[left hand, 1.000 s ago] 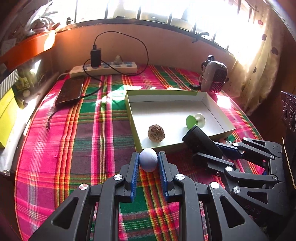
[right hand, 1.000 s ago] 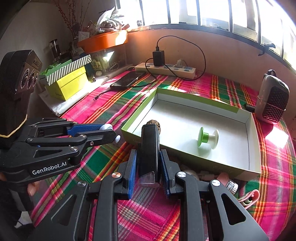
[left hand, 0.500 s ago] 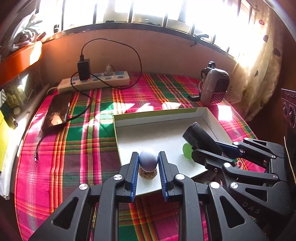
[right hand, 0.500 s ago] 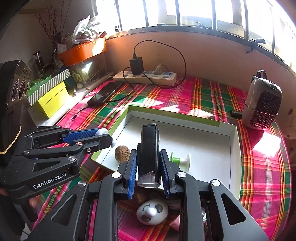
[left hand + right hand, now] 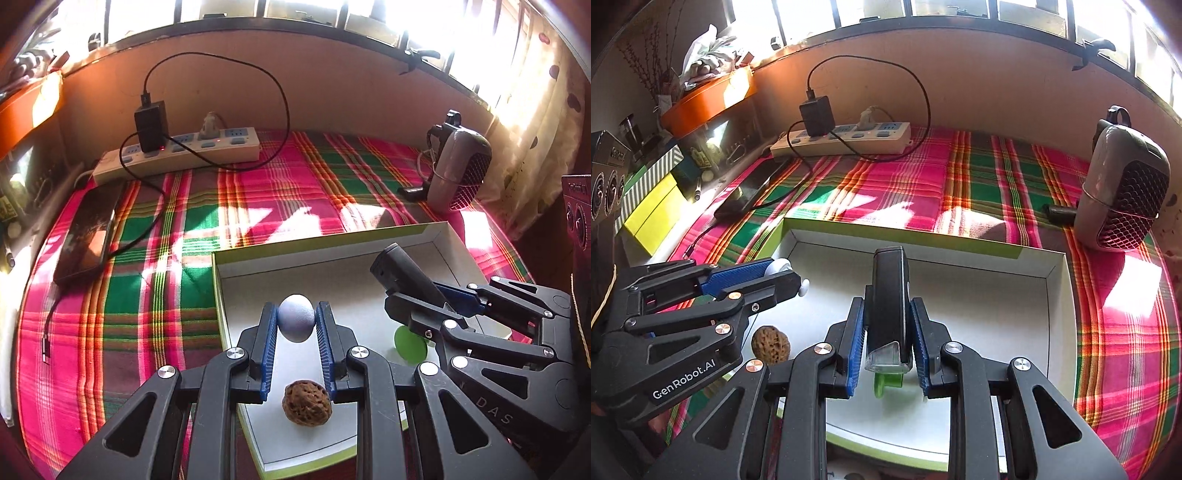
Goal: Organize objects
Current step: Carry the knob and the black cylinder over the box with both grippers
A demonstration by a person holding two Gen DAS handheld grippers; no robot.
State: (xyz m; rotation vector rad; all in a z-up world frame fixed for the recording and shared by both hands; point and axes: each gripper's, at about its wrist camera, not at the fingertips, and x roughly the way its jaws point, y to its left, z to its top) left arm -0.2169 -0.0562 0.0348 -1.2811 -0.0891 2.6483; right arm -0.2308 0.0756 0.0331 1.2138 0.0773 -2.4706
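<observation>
- The left gripper was closed on a small pale egg-shaped ball, pinched between its blue pads and held above the floor of the box.
- The box was a shallow white tray with a green rim, lying on a pink and green checked cloth.
- A brown wrinkled walnut lay on the box floor, near its front edge, below the left gripper's fingers.
- The right gripper was closed on a long black device with a clear end, held lengthwise between its blue pads over the box.
- A green spool lay in the box beneath the right gripper, mostly hidden by the black device; from the left camera only its green disc showed.
- The two grippers were side by side over the box, the left one over its left part and the right one further right, not touching.
- At the back of the cloth lay a white power strip with a black charger plugged in.
- A dark phone lay on the left side of the cloth, and a grey and black heater-like device stood at the right.
</observation>
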